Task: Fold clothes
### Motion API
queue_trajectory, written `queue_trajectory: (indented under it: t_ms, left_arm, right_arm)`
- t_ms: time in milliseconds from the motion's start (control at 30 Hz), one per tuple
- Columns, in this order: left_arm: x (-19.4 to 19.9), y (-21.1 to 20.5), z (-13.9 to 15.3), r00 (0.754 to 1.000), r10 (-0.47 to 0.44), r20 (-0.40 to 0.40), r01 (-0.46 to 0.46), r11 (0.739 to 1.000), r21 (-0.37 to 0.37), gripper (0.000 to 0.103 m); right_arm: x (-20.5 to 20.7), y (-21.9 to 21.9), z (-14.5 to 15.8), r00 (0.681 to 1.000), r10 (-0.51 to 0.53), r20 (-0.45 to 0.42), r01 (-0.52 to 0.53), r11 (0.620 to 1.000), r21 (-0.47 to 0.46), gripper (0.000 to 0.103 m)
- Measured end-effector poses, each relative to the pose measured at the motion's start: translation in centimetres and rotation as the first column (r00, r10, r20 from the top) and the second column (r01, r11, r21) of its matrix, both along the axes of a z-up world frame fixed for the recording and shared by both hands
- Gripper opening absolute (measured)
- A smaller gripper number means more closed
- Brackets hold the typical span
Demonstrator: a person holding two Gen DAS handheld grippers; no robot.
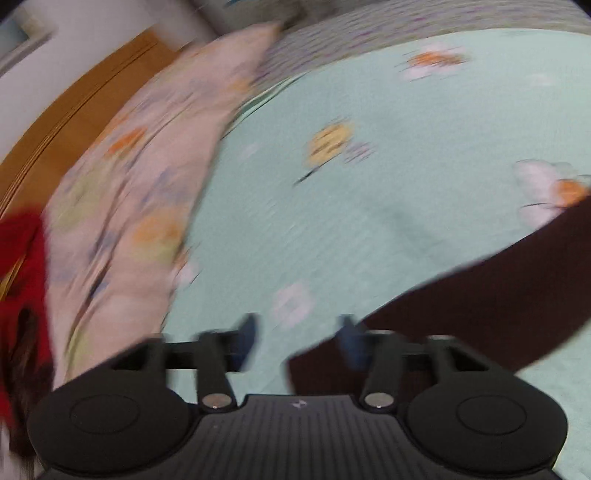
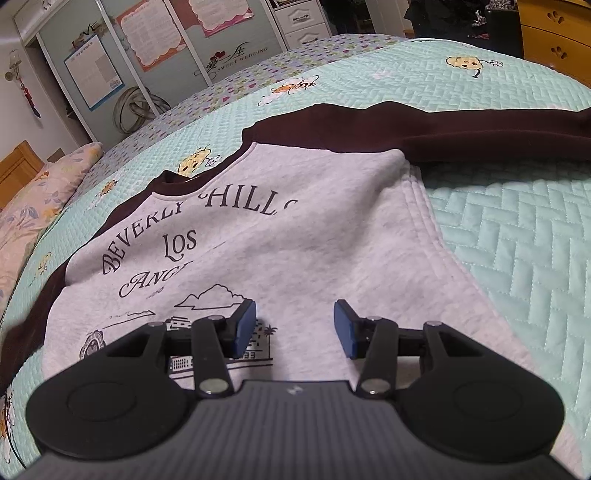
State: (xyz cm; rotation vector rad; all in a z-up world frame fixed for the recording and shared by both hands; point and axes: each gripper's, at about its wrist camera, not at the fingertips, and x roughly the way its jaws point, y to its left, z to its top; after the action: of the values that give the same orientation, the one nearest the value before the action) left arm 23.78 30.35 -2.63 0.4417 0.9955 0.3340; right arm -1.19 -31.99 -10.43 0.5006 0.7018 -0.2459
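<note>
A grey sweatshirt [image 2: 295, 229] with dark brown sleeves and printed lettering lies flat on the mint quilted bed cover [image 2: 517, 229]. One brown sleeve [image 2: 461, 133] stretches out to the right. My right gripper [image 2: 294, 328] hovers open over the grey front, with nothing between its blue pads. In the blurred left wrist view, my left gripper [image 1: 298, 341] stands open above the bed cover [image 1: 369, 206]. The other brown sleeve [image 1: 480, 302] lies under and just right of its right finger, and nothing sits between the pads.
A floral pillow [image 1: 140, 206] lies at the left, beside a wooden headboard [image 1: 74, 122]. Something red [image 1: 18, 288] shows at the far left edge. Beyond the bed stand a wardrobe with posters [image 2: 147, 55], white drawers [image 2: 303, 18] and a yellow cabinet [image 2: 554, 37].
</note>
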Motion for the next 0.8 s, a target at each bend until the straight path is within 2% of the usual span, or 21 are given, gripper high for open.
queue_trajectory:
  t_ms: [67, 167, 267, 400, 500, 633, 700, 800]
  left_arm:
    - [-1.2, 1.1, 0.0, 0.996, 0.071, 0.053, -0.072, 0.997, 0.013, 0.057]
    - [-3.6, 0.7, 0.6, 0.993, 0.043, 0.110, -0.034, 0.996, -0.078, 0.057]
    - [-5.5, -2.6, 0.8, 0.988, -0.088, 0.126, 0.102, 0.988, -0.112, 0.063]
    - [-6.8, -8.2, -0.5, 0.968, -0.209, 0.137, 0.236, 0.946, -0.221, 0.066]
    - [-6.2, -12.1, -1.4, 0.956, -0.243, 0.164, 0.284, 0.909, -0.307, 0.067]
    - [-3.9, -16.8, -1.5, 0.936, -0.259, 0.240, 0.332, 0.877, -0.348, 0.074]
    - [-2.1, -19.0, -1.5, 0.920, -0.302, 0.250, 0.375, 0.865, -0.333, 0.074]
    - [1.3, -22.8, -2.4, 0.903, -0.377, 0.205, 0.422, 0.864, -0.274, 0.074]
  right_arm:
    - [-0.2, -0.1, 0.3, 1.000, 0.007, 0.004, -0.007, 1.000, 0.000, 0.049]
    - [-0.4, -0.1, 1.0, 0.999, 0.026, 0.021, -0.026, 1.000, -0.008, 0.049]
    - [-0.5, 0.1, 1.4, 0.998, 0.044, 0.040, -0.044, 0.999, -0.014, 0.049]
    - [-0.5, 0.1, 1.7, 0.998, 0.045, 0.047, -0.045, 0.999, -0.007, 0.049]
    - [-0.4, -0.7, 2.5, 0.997, 0.033, 0.068, -0.031, 0.999, -0.034, 0.049]
    - [1.0, -3.5, 4.1, 0.994, 0.008, 0.106, 0.001, 0.996, -0.089, 0.049]
    - [2.6, -5.3, 5.1, 0.991, 0.013, 0.131, 0.006, 0.990, -0.140, 0.052]
    - [7.0, -7.5, 6.0, 0.985, 0.099, 0.141, -0.060, 0.964, -0.260, 0.059]
